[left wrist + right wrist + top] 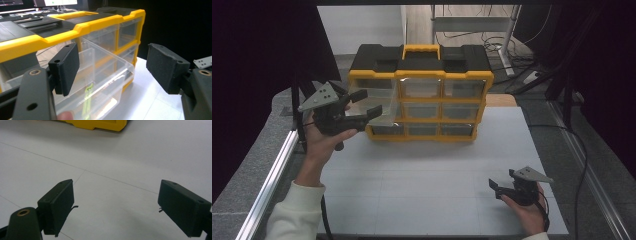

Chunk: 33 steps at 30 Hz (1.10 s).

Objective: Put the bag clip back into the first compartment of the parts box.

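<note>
A yellow and black drawer cabinet (pixel 419 100) with clear drawers stands at the back of the white table (pixel 427 195). One clear drawer (pixel 379 107) in its left column is pulled out toward me. My left gripper (pixel 366 105) is held up at that drawer's front corner, open, its pads not pressing on anything. In the left gripper view the drawer (pixel 107 75) lies beyond the spread jaws of my left gripper (pixel 112 70), with a thin yellow-green item (pixel 87 100) inside it. My right gripper (pixel 495 190) rests low near the table's front right, open and holding nothing (pixel 116 207).
A metal rail (pixel 267 185) runs along the table's left edge. Cables (pixel 582 165) trail down the right side. Dark curtains flank both sides. A desk frame and cords stand on the floor behind the cabinet.
</note>
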Motion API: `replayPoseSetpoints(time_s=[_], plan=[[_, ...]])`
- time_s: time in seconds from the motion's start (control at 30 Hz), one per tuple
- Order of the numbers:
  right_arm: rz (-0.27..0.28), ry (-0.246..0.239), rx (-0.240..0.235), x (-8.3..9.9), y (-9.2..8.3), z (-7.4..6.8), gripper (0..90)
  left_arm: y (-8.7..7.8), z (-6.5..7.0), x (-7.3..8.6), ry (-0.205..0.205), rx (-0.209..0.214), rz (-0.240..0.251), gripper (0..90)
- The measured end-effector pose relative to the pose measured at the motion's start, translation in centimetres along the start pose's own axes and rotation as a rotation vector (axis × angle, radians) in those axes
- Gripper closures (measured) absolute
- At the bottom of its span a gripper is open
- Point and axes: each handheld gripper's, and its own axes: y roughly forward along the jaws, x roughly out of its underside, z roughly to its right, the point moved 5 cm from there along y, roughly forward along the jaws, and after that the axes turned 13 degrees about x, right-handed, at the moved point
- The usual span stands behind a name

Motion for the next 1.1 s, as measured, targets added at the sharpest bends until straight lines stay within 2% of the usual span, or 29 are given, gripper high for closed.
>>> replayPoseSetpoints(time_s=[0.5, 0.93, 1.1], plan=[[-0.002, 0.003, -0.001, 0.0, 0.0, 0.0, 13.8, -0.2, 2.7, 1.5, 0.016, 0.051, -0.005, 26.1], [-0.001, 0.005, 0.0, 0.0, 0.1, 0.1, 13.8, 0.0, 3.2, 3.4, 0.005, 0.059, -0.036, 25.1], [0.001, 0.004, -0.002, 0.0, 0.0, 0.0, 13.8, 0.3, 3.4, 4.3, 0.007, 0.051, -0.061, 24.8]])
